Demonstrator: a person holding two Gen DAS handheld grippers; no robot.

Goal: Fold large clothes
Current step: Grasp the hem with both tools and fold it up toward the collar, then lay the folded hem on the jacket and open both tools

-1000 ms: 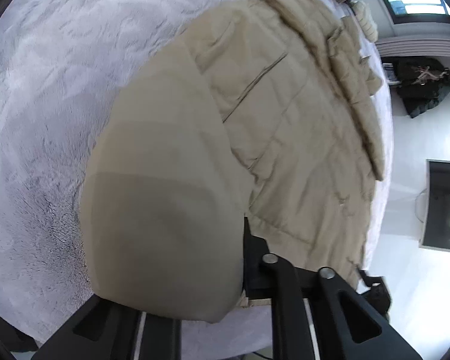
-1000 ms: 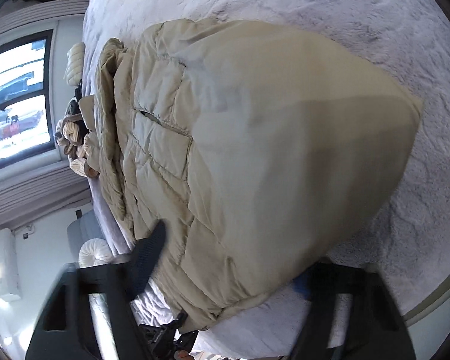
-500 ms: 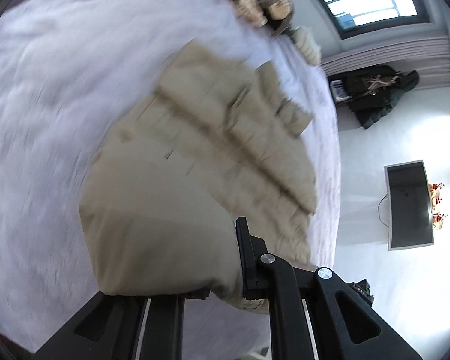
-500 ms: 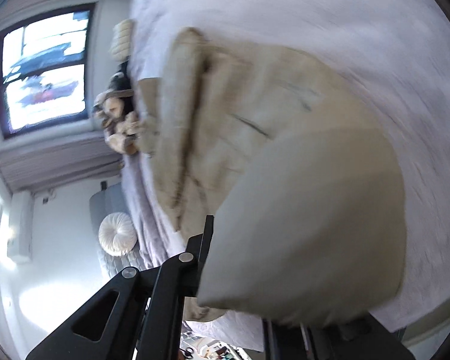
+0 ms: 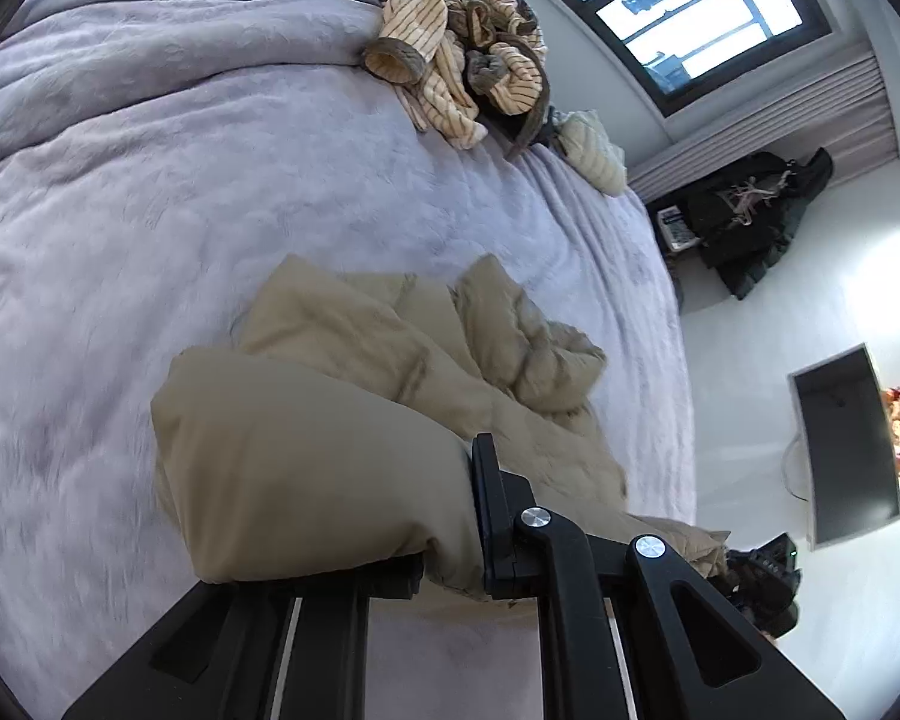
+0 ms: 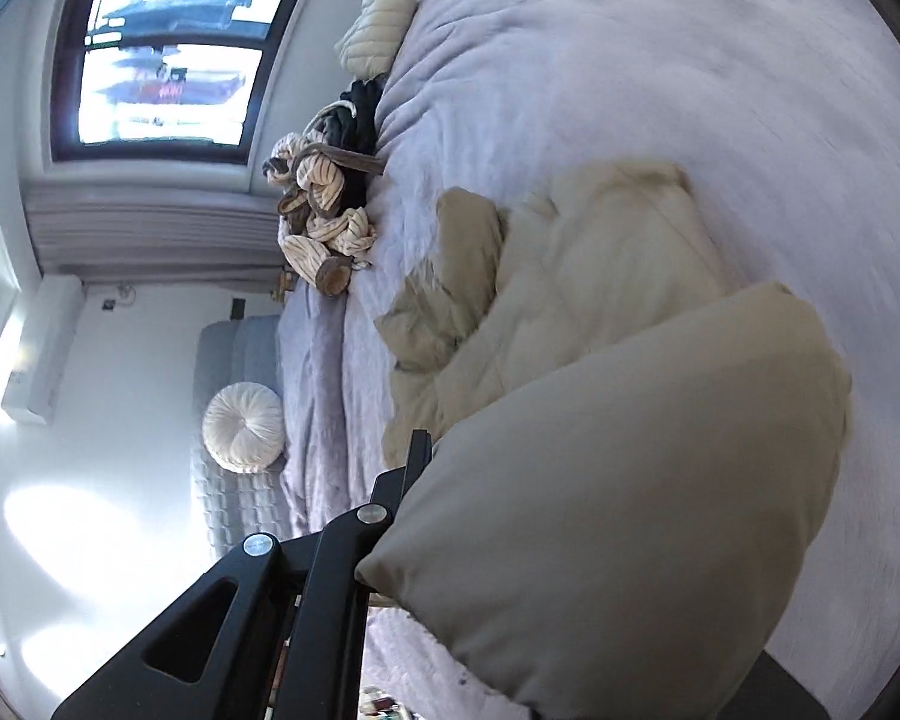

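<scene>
A beige padded jacket (image 5: 402, 360) lies bunched on the lilac bed cover (image 5: 150, 180). Its near edge is lifted off the bed. My left gripper (image 5: 444, 546) is shut on one fold of that edge, which bulges over the left finger and hides it. In the right wrist view the same jacket (image 6: 600, 276) trails away across the bed, and my right gripper (image 6: 510, 588) is shut on another puffed fold of it. Only the right gripper's left finger (image 6: 402, 480) shows; the other is under cloth.
A heap of striped cream clothes (image 5: 462, 66) and a pale quilted garment (image 5: 588, 144) lie at the bed's far edge under a window (image 5: 690, 6). Dark clothes (image 5: 744, 216) and a monitor (image 5: 840, 444) stand on the floor side. A round white cushion (image 6: 243, 426) rests beside the bed.
Both grippers rose and pulled back, lifting the jacket's near edge so it bunched up. The right gripper, open a second ago, closed on the jacket.
</scene>
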